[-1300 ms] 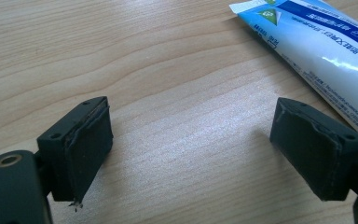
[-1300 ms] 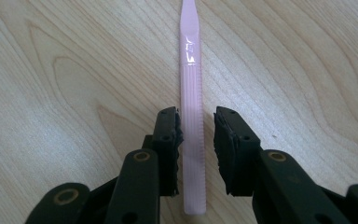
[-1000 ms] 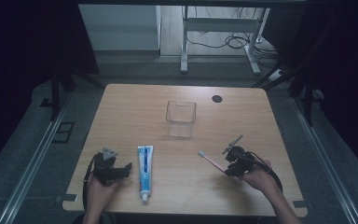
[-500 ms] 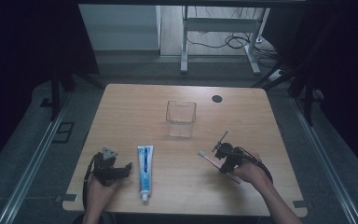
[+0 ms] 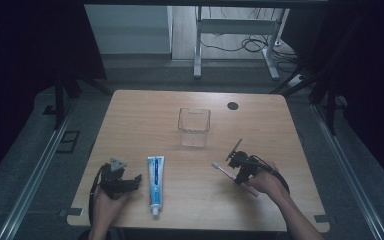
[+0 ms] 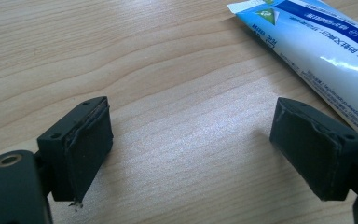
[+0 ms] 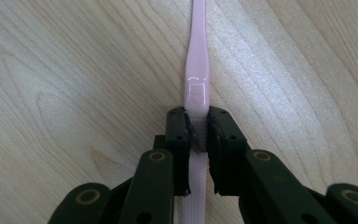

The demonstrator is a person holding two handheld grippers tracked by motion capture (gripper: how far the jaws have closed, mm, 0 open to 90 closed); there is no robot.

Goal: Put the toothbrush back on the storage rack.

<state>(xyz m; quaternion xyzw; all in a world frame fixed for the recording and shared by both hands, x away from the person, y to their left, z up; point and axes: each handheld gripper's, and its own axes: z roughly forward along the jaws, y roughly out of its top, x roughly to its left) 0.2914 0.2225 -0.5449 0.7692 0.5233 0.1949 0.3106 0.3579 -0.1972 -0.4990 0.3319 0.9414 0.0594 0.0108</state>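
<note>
You have a clear plastic container (image 5: pixel 194 126) standing upright near the middle of the wooden surface (image 5: pixel 140 120), a little toward the far edge. A small dark round spot (image 5: pixel 232 105) sits close to the far edge, toward the far right corner, apart from the container. Beyond the far edge you see a grey floor (image 5: pixel 145 75), the metal legs of another table (image 5: pixel 198 47) and loose cables (image 5: pixel 240 44) on the floor.

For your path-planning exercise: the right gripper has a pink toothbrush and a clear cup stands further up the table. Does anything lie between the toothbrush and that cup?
Nothing visible does. The right gripper is shut on the toothbrush, and bare table runs from there to the cup. The toothpaste lies off to the left, beside the open left gripper.
</note>
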